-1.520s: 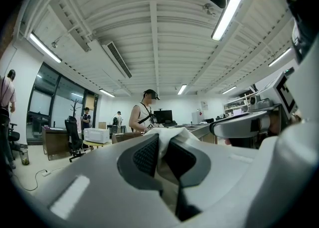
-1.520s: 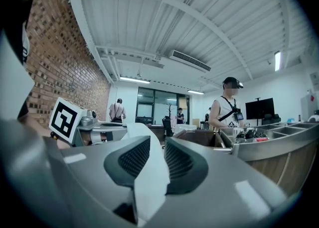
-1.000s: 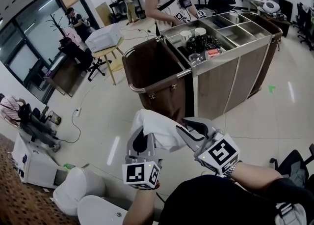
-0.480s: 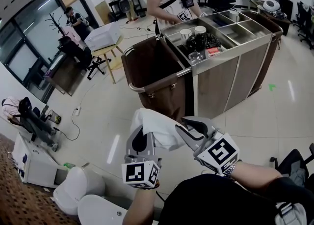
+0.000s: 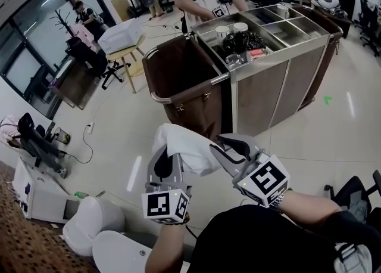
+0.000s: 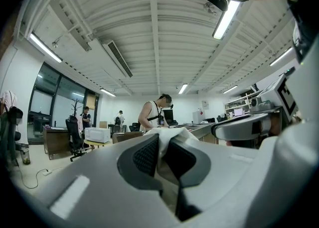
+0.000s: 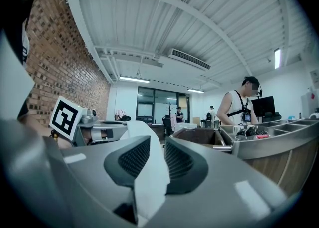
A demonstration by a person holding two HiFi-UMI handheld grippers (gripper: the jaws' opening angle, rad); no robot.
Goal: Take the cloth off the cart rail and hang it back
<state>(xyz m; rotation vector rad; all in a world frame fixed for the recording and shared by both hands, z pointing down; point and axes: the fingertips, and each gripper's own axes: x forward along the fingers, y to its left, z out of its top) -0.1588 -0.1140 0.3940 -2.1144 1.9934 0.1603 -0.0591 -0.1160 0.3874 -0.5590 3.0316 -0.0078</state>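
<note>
The left tongs (image 6: 160, 146) are squeezed almost all the way together. They pinch a thin fold of the white cloth (image 5: 186, 148) between their pads. The right tongs (image 7: 156, 147) are a small bit apart, because a thicker bunch of the same cloth fills the gap. Their pads press on it from both sides.

So both tongs hold the cloth. It is up in the air, close in front of the person and well apart from the cart (image 5: 269, 81). It is soft and floppy and has folds in it. It humps up between the two tongs, and in the right gripper view one end hangs down through the gap.

The pads are black and bumpy, with lots of tiny dots. The rest of each tongs is smooth, grey and rounded. Each one has a cube with black and white squares on it.

The cart has a shiny metal top made of box-shaped trays, and its sides are flat and brown. A brown bag (image 5: 181, 69) hangs at its end. The cart rail (image 5: 156, 95) is a bent silver bar round the top of the bag, and nothing hangs on it. The floor (image 5: 119, 129) is pale and glossy.
</note>
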